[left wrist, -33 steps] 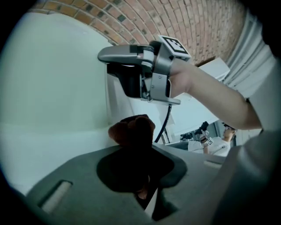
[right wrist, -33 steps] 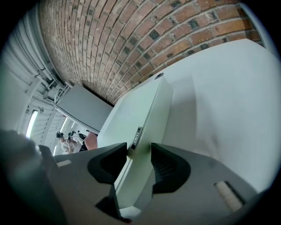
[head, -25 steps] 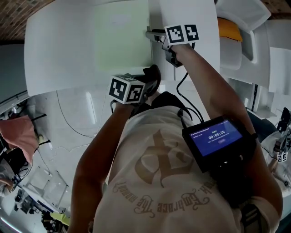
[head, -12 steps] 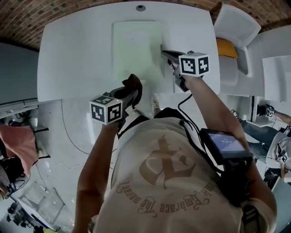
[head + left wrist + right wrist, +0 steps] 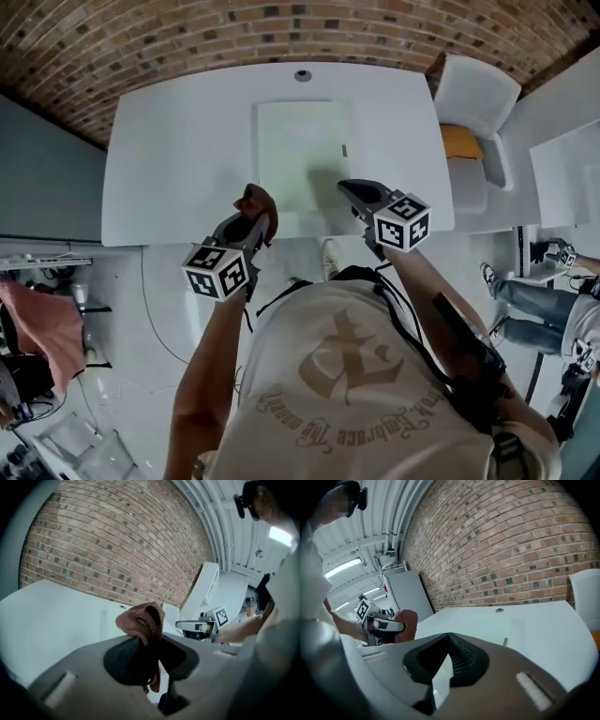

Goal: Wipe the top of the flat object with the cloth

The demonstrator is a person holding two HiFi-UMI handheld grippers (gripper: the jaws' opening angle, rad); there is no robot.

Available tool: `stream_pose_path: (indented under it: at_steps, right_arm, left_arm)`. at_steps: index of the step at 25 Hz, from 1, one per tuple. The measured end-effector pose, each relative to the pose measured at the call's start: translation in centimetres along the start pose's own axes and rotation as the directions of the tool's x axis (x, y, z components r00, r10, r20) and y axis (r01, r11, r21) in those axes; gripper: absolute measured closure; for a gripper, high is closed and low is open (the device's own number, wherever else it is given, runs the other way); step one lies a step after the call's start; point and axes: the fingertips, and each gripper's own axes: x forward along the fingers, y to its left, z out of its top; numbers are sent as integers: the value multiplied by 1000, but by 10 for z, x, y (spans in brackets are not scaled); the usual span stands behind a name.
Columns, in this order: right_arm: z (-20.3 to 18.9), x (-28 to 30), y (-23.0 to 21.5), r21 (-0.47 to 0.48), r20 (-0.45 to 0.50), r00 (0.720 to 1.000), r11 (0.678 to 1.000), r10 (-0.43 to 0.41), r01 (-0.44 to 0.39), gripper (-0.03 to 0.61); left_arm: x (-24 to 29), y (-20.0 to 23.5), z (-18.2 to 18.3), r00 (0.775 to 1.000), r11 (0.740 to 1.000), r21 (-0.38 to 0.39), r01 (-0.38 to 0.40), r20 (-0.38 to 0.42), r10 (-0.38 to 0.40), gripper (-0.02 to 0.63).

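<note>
A brick wall (image 5: 187, 37) runs behind the white table (image 5: 178, 159), and a pale greenish-white flat rectangular panel (image 5: 300, 150) lies in the middle of that table, its long sides running away from me. Nothing rests on it.

My left gripper (image 5: 145, 639) is clamped on a bunched reddish-brown knitted cloth (image 5: 140, 620). A wad sticks up past the jaw tips and a tail hangs below them. In the head view the cloth is raised in the air at the table's near edge, short of the panel and not touching it. My right gripper (image 5: 449, 637) has its jaws pressed together with nothing between them, and it hovers over the panel's near right corner without contact.

I judge the wipe itself is not under way. The cloth is in hand but off the surface. The next move calls for carrying it forward and down until the wad lies on the panel's top, then sweeping across it with light, even pressure. The panel looks thin and may slide, so my right gripper could steady an edge.
</note>
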Motion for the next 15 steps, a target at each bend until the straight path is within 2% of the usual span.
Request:
stream_pose_path:
  at_steps: [6,12,15]
  right_arm:
    - [3,-13,21,-6,115,993,1000,10,-10,572]
    - [1,-23,35,6,112,994,1000,-8,7,572]
    - [-5,-36,42,38,90,996,999,-27,24,572]
  left_arm:
    - [-16,-5,1,999,1000,24,18,47,-20,538]
    - [-32,-22,7,996,997,50,55,68,-59,538]
    - [-40,-34,2,996,997,30,71,48,-72,538]
